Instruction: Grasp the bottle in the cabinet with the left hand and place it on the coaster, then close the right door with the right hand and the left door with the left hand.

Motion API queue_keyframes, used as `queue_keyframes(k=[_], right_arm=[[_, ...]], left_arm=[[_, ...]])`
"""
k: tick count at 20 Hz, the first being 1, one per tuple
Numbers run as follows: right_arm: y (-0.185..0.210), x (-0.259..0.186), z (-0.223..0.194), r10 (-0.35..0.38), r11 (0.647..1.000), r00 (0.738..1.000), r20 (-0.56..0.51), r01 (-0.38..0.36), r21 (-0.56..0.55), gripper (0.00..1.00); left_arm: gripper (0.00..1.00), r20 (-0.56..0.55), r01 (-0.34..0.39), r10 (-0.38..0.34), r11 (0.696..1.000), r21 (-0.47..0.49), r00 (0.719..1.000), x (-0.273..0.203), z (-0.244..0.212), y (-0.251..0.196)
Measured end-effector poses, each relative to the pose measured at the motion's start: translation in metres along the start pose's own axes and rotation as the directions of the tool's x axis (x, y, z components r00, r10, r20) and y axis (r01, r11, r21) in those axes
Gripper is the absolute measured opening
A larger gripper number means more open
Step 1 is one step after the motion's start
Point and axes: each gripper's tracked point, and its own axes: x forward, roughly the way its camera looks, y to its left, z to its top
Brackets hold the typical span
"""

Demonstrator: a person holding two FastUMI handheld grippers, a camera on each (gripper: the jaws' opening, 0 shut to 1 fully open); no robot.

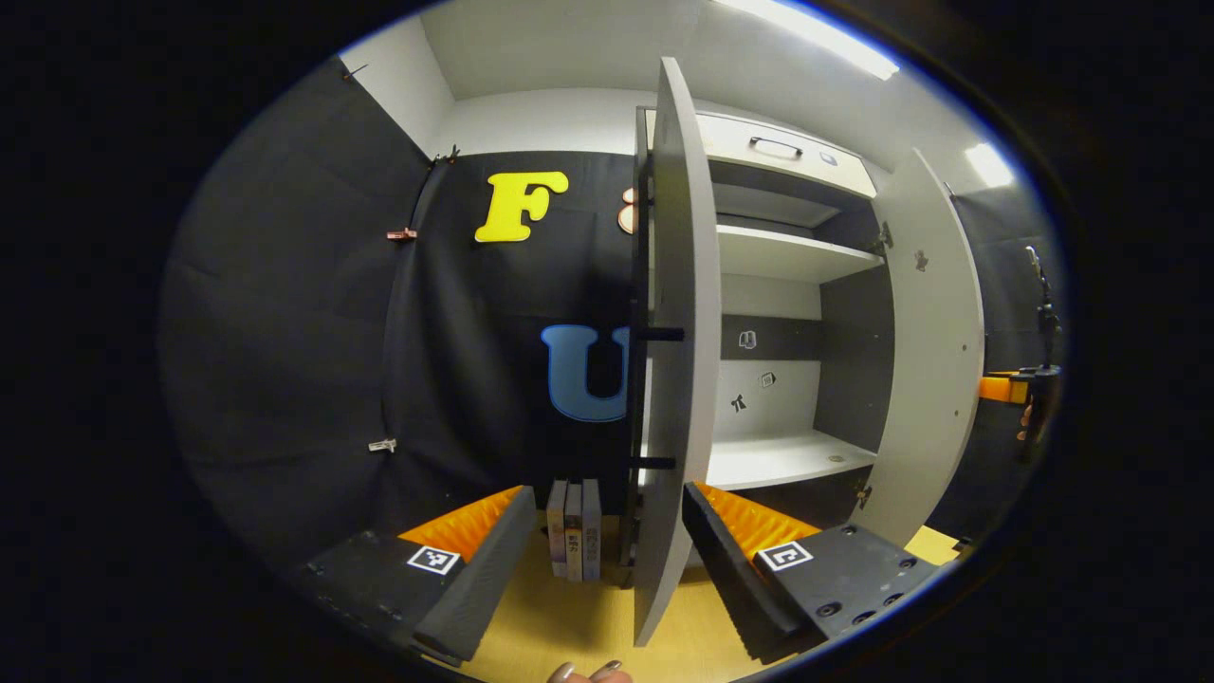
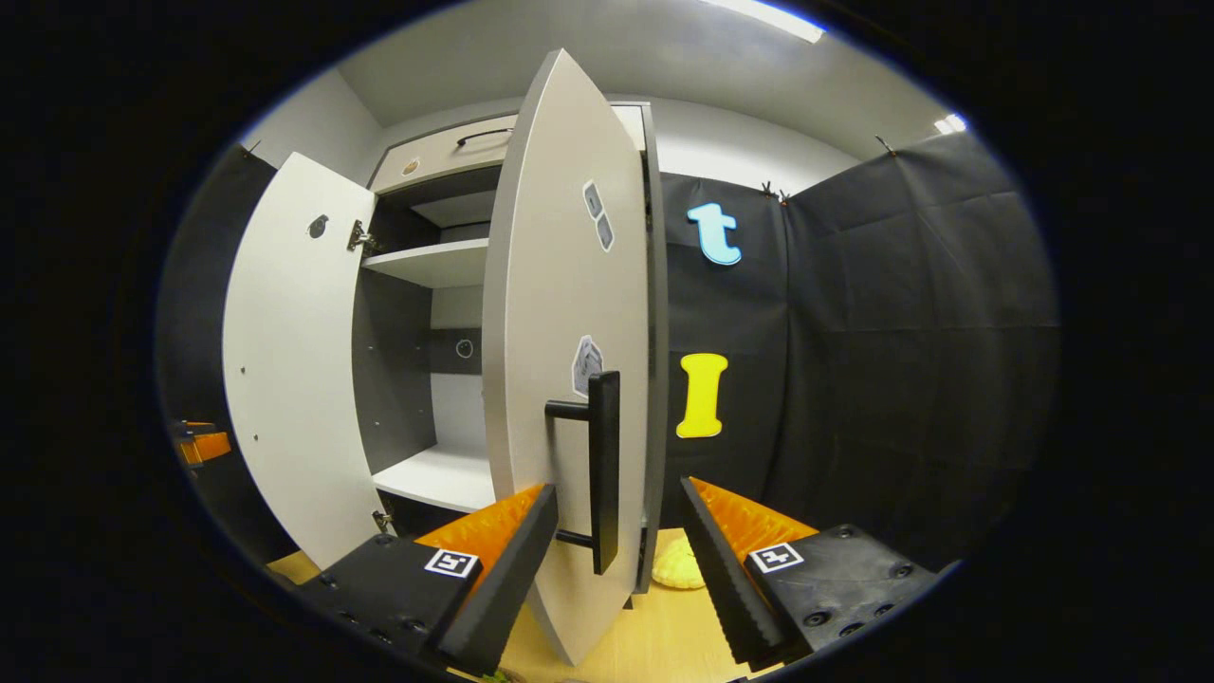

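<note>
Left gripper view looks close-up along the left door's [image 1: 675, 360] edge into the cabinet [image 1: 787, 323]. Right gripper view faces the right door [image 2: 569, 379] closely. Both share the cabinet's shelves.

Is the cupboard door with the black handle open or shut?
Open. In the right gripper view the right door swings out from the cabinet, edge toward the camera, its black handle in front and bare shelves visible behind it.

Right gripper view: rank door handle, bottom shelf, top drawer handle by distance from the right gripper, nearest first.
1. Door handle: on the right door, just ahead of the open right gripper.
2. Bottom shelf: inside the cabinet, left of that door.
3. Top drawer handle: high up at the cabinet's top.
</note>
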Motion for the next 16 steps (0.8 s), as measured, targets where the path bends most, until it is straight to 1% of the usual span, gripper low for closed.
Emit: queue_keyframes(k=[1,3,4,5,6,7,11,14,15,16], right_arm=[[0.006,0.003,-0.001,0.013,1.000,1.000,-0.002,-0.013,0.011,0.88],[0.035,0.016,-0.009,0.042,0.999,0.999,-0.023,-0.042,0.018,0.88],[0.044,0.020,-0.011,0.049,0.999,0.998,-0.035,-0.049,0.015,0.88],[0.049,0.019,-0.013,0.057,0.998,0.997,-0.043,-0.057,0.019,0.91],[0.053,0.017,-0.012,0.063,0.998,0.997,-0.043,-0.062,0.027,0.99],[0.058,0.014,-0.012,0.071,0.997,0.997,-0.042,-0.070,0.025,0.99],[0.059,0.002,-0.016,0.053,0.998,0.998,-0.047,-0.054,-0.031,0.98],[0.060,-0.006,-0.022,0.047,0.999,0.997,-0.064,-0.048,-0.016,0.98],[0.060,-0.008,-0.023,0.042,0.999,0.997,-0.071,-0.042,-0.010,0.98],[0.058,-0.011,-0.025,0.035,0.999,0.996,-0.076,-0.035,-0.006,0.98]], left_arm=[[0.98,-0.004,0.005,-0.005,1.000,0.005,1.000,0.003,0.000,0.004],[0.98,-0.002,0.011,-0.011,1.000,0.019,1.000,0.008,0.002,0.011],[0.98,0.003,0.014,-0.014,1.000,0.024,1.000,0.012,0.004,0.014],[0.98,0.008,0.020,-0.021,0.999,0.025,1.000,0.015,0.007,0.017],[0.98,0.013,0.032,-0.032,0.999,0.020,0.999,0.017,0.010,0.017],[0.98,0.019,0.044,-0.044,0.999,0.011,0.999,0.020,0.013,0.017],[0.98,0.046,0.101,-0.100,0.995,-0.015,0.994,0.030,0.024,0.013],[0.98,0.061,0.145,-0.145,0.989,0.000,0.988,0.035,0.030,0.004],[0.98,0.066,0.173,-0.173,0.985,0.003,0.983,0.034,0.032,-0.003],[0.96,0.070,0.181,-0.182,0.983,0.012,0.981,0.034,0.033,-0.003]])
